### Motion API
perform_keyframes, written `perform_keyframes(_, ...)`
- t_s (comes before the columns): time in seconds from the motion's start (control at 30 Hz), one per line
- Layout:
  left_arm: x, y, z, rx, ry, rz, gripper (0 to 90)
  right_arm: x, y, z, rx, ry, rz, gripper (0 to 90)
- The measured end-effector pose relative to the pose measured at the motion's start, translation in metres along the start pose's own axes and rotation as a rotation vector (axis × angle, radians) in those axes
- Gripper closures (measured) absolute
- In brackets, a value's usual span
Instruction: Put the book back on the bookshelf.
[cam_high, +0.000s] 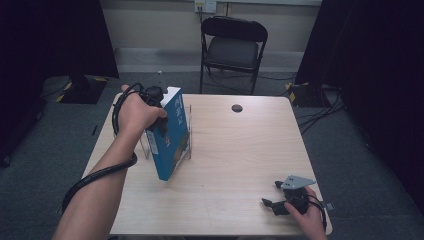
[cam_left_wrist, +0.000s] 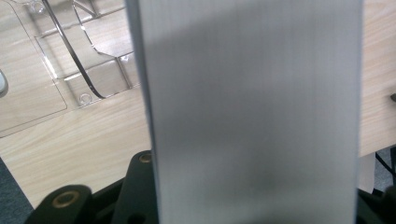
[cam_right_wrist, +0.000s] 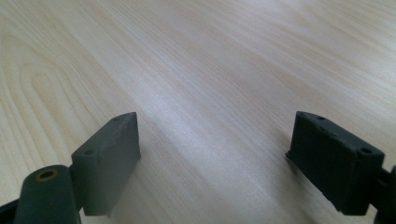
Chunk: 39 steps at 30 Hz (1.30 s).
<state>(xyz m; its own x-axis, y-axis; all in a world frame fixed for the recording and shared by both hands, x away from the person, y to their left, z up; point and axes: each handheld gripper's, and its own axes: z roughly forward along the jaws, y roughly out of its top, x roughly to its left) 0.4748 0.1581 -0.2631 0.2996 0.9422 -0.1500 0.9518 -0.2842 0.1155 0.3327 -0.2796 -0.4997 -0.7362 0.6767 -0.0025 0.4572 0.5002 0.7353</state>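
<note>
— Book (cam_high: 170, 135) first: from the high view we see it left of centre in the frame, blue-covered, tilted, its lower corner on the table (cam_high: 240, 160), leaning at a clear stand (cam_high: 186, 150). The left gripper (cam_high: 159, 112) is clamped on its upper part.

— Agreed. In the left gripper view we lose the cover altogether; the pale page edge (cam_left_wrist: 252, 112) runs top to bottom between the jaws, and the clear stand (cam_left_wrist: 70, 60) lies at the upper left on the wood.

— And the right gripper (cam_high: 274, 194)?

— At the lower right of the high view, resting on the table in a hand (cam_high: 310, 220). Its own view gives us what the high view cannot: jaws wide apart, bare table (cam_right_wrist: 196, 70) between them, holding nothing.

— Behind the table, we see a black chair (cam_high: 232, 50).
</note>
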Motion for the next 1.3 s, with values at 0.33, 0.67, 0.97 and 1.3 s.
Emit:
perform_keyframes(0.33,0.001,0.007,0.005,0.010,-0.002,-0.004,62.0,0.000,0.000,0.000,0.000,0.000,-0.001,15.2)
perform_keyframes(0.67,0.003,0.012,0.005,-0.002,-0.012,-0.003,62.0,0.000,0.000,0.000,0.001,0.000,0.000,15.2)
perform_keyframes(0.97,0.004,0.018,0.009,0.007,-0.001,-0.012,62.0,0.000,0.000,0.000,0.001,0.000,0.001,15.2)
perform_keyframes(1.3,0.004,0.023,0.009,-0.019,-0.011,-0.017,61.9,0.000,0.000,0.000,0.000,0.000,0.000,15.2)
